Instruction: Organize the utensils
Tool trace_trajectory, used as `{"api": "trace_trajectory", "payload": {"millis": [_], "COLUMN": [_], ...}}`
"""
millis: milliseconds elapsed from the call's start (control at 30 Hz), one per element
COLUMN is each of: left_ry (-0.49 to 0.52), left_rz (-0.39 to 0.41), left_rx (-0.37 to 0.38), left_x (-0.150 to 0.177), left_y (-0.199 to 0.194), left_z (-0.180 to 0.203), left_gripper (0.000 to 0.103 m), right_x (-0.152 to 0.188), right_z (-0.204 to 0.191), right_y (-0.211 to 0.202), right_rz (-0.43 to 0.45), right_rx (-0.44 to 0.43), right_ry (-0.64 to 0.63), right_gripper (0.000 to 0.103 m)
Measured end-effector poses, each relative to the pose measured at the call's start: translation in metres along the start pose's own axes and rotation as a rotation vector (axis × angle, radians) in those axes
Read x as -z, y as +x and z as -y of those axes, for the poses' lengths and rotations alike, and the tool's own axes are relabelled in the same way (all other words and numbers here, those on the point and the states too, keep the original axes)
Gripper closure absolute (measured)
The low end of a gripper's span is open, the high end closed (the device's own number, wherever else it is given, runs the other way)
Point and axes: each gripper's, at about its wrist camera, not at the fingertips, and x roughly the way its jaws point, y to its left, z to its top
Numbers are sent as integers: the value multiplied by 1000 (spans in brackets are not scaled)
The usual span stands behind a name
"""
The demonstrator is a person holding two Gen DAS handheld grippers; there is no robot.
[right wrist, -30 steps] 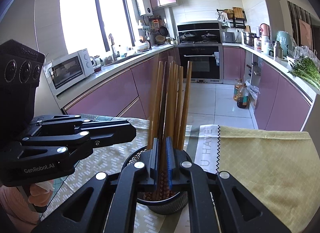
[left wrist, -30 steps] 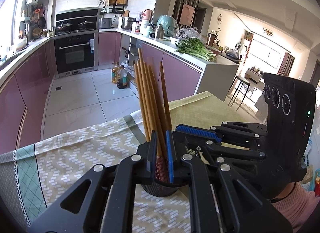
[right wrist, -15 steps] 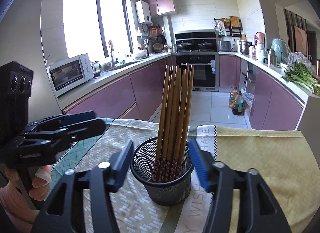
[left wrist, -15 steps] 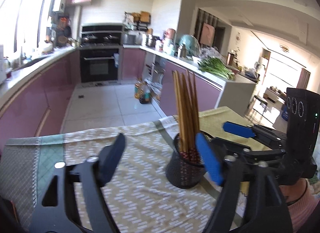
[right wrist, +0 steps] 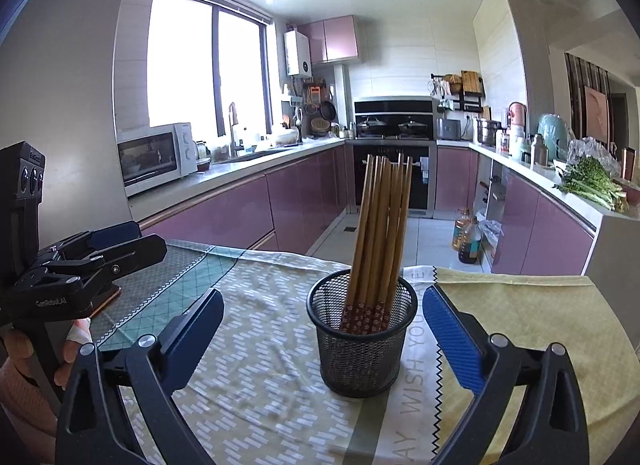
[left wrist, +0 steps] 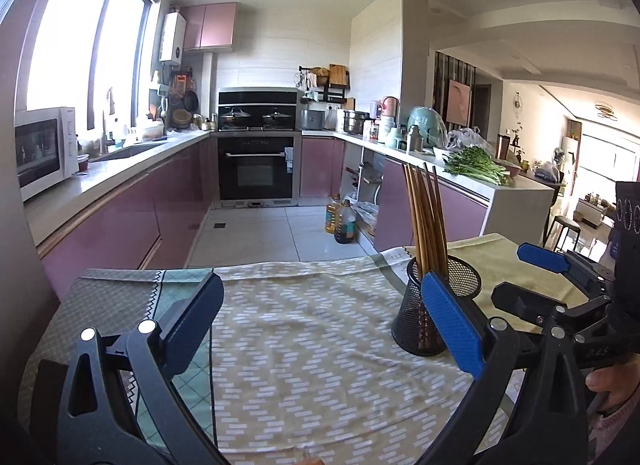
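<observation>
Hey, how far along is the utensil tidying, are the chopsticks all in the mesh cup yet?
Done: the bundle of wooden chopsticks stands inside the black wire-mesh cup on the patterned tablecloth. In hand: nothing; the left gripper and right gripper are both open and empty, with the right one's fingers either side of the cup and clear of it. Left: no loose utensils show on the cloth, so the job looks finished or close to it.
</observation>
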Motion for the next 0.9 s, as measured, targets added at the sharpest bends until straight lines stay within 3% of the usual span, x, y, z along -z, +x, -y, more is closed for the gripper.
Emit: {"api": "trace_trajectory", "payload": {"millis": [433, 900], "left_ry": [-14, -44], "left_rz": [92, 119], "left_rx": [-92, -127], "left_x": [7, 15], "left_y": [-43, -57], "left_z": [-9, -8], "left_gripper": [6, 6], "right_x": [6, 6], "right_z": [-17, -18], "right_y": [-23, -27], "right_rz": [69, 92], "right_rx": [21, 58], "right_ry": [-15, 12], "right_gripper": [7, 7]}}
